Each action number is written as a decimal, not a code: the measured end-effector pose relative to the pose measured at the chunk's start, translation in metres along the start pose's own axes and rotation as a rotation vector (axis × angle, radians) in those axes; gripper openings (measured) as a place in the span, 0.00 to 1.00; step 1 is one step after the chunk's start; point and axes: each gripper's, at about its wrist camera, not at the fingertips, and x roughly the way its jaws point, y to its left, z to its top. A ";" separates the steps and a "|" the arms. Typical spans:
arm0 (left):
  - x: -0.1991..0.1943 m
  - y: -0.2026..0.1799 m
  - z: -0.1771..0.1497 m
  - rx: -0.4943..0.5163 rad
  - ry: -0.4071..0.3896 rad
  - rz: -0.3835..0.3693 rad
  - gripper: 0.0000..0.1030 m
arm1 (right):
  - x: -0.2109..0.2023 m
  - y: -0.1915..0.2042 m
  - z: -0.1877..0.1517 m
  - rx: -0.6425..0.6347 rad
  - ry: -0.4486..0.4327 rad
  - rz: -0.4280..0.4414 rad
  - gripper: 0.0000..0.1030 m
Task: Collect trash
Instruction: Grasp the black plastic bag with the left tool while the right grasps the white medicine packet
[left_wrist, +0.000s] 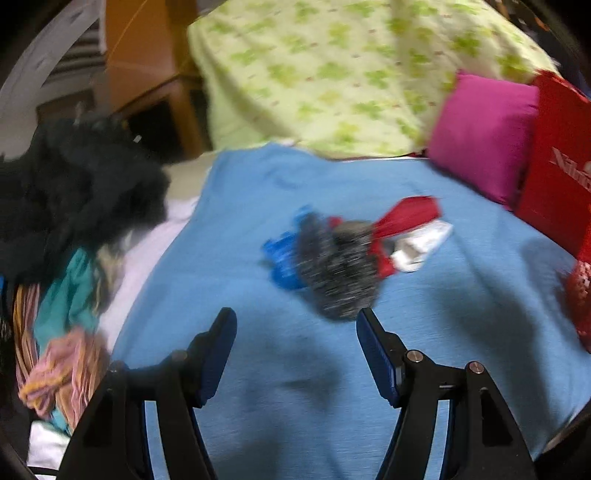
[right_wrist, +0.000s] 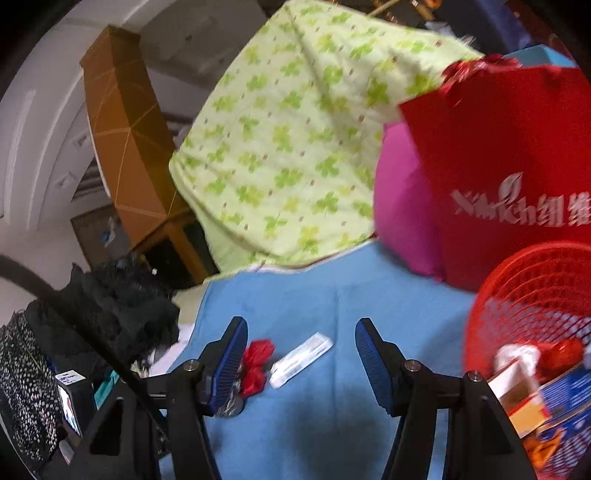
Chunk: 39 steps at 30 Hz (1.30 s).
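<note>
- Since the red mesh basket (right_wrist: 532, 295) at the right already holds cartons and wrappers, the collecting looks partly done, as far as I can judge.
- Left on the blue blanket (left_wrist: 229, 229) is a small heap: a crumpled silvery-grey wrapper (left_wrist: 340, 269), a blue foil scrap (left_wrist: 282, 258) touching it, a red wrapper (left_wrist: 402, 218) and a flat white packet (left_wrist: 424, 243).
- Left tongs (left_wrist: 296, 321) hover just short of that heap, spread wide and holding nothing.
- Right tongs (right_wrist: 301, 332) are likewise released and empty; the white packet lies between their tips in view, the red wrapper beside the left finger.
- Wrappers look thin, crinkly and light; the packet is stiffer and rectangular.
- Blanket is soft and nappy, so pieces may sink in slightly.
- Basket is rigid plastic lattice, round-rimmed.
</note>
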 end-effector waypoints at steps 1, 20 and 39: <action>0.004 0.006 -0.002 -0.015 0.006 0.006 0.66 | 0.007 0.003 -0.002 -0.002 0.019 0.003 0.63; 0.087 0.025 0.004 -0.236 0.104 -0.289 0.66 | 0.145 0.011 -0.036 0.121 0.356 -0.066 0.63; 0.134 -0.010 0.026 -0.302 0.171 -0.434 0.65 | 0.286 -0.005 -0.037 0.211 0.519 -0.267 0.63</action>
